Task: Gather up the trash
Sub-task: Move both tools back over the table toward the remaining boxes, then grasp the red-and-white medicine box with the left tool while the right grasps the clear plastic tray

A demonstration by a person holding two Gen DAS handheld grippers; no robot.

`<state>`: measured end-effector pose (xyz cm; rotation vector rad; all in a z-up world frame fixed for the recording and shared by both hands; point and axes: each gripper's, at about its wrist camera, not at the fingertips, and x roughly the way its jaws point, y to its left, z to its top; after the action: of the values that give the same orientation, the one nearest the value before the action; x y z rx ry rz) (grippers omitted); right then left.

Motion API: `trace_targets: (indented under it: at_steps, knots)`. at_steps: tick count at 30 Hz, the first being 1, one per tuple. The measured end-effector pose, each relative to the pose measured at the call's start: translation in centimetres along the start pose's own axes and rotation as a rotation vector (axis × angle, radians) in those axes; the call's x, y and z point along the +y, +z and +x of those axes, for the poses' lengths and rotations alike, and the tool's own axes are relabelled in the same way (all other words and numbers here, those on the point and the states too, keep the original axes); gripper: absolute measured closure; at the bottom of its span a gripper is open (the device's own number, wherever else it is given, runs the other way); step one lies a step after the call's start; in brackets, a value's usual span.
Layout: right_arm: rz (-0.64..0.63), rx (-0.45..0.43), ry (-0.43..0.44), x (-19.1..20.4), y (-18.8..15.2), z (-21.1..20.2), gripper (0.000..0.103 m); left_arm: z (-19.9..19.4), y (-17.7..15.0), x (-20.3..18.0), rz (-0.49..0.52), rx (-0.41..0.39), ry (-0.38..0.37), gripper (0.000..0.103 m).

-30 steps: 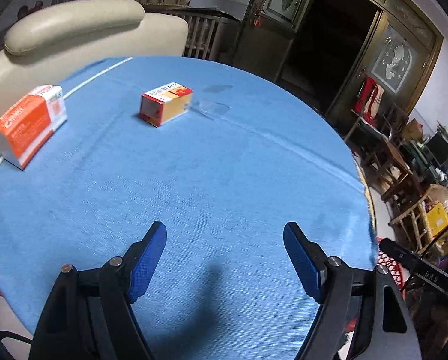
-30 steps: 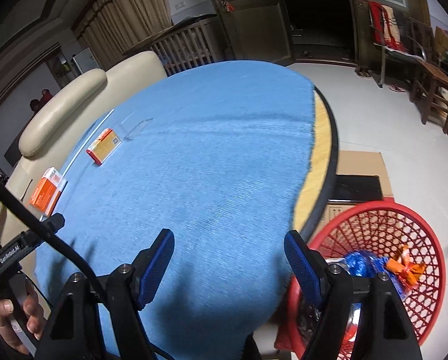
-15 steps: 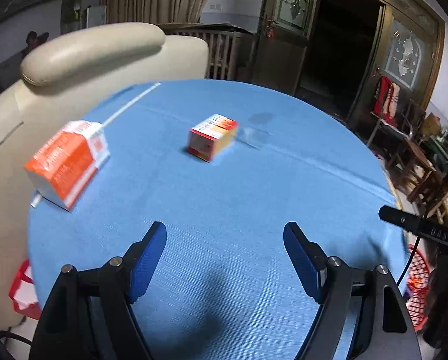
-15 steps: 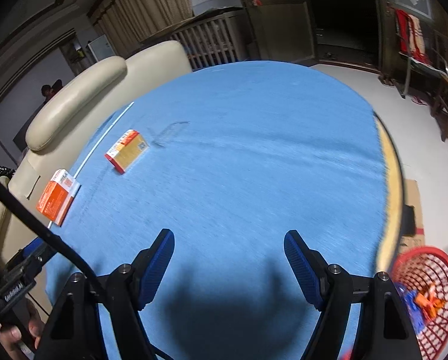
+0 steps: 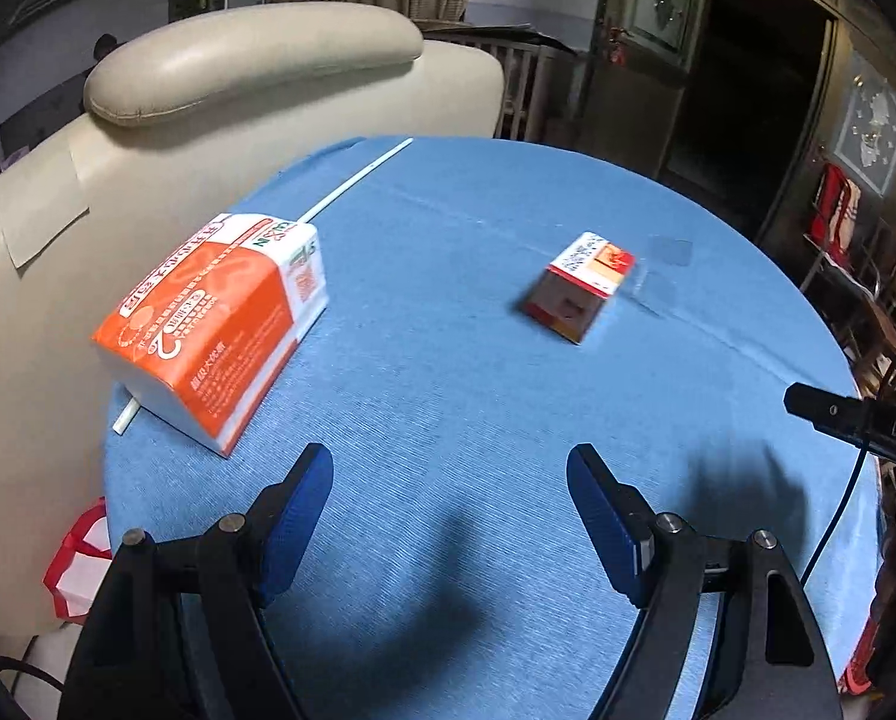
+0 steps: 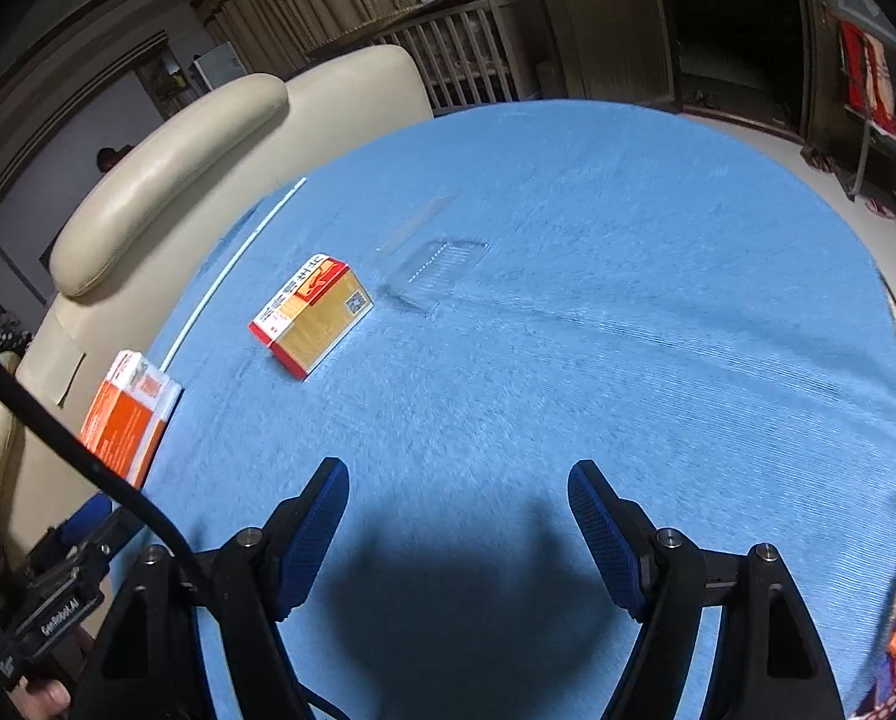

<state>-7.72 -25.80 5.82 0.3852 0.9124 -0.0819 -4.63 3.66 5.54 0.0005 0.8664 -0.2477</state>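
Here the left gripper (image 5: 450, 483) and the right gripper (image 6: 458, 495) both hang over the round table's blue cloth (image 6: 628, 360) with their blue pads spread wide and nothing between them. The orange and white carton (image 5: 214, 324) lies flat near the table's left edge, just ahead of the left gripper, its long axis running from the near edge away towards the cream chair (image 5: 238, 78), on top of a thin white straw (image 5: 358, 180) that runs the same way. The small red and yellow box (image 6: 311, 312) lies flat farther in, well apart from the carton, its long axis slanting away to the right in the right wrist view, with a clear plastic wrapper (image 6: 433, 264) just beyond it.
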Motion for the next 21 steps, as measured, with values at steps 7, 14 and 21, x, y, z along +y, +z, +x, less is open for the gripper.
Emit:
trace_targets:
  at_steps: [7, 14, 21]
  knots:
    - [0.047, -0.025, -0.002, 0.2, 3.6, 2.3, 0.024, 2.6, 0.4, -0.7, 0.017, 0.034, 0.005, 0.022]
    - [0.057, -0.010, 0.090, 3.5, 7.5, 6.2, 0.024, 3.3, 1.5, -0.8, 0.013, 0.015, 0.056, 0.022]
    - [0.047, -0.030, 0.093, 7.4, 8.3, 8.5, 0.024, 1.8, 3.5, 3.6, -0.065, -0.043, 0.168, 0.022]
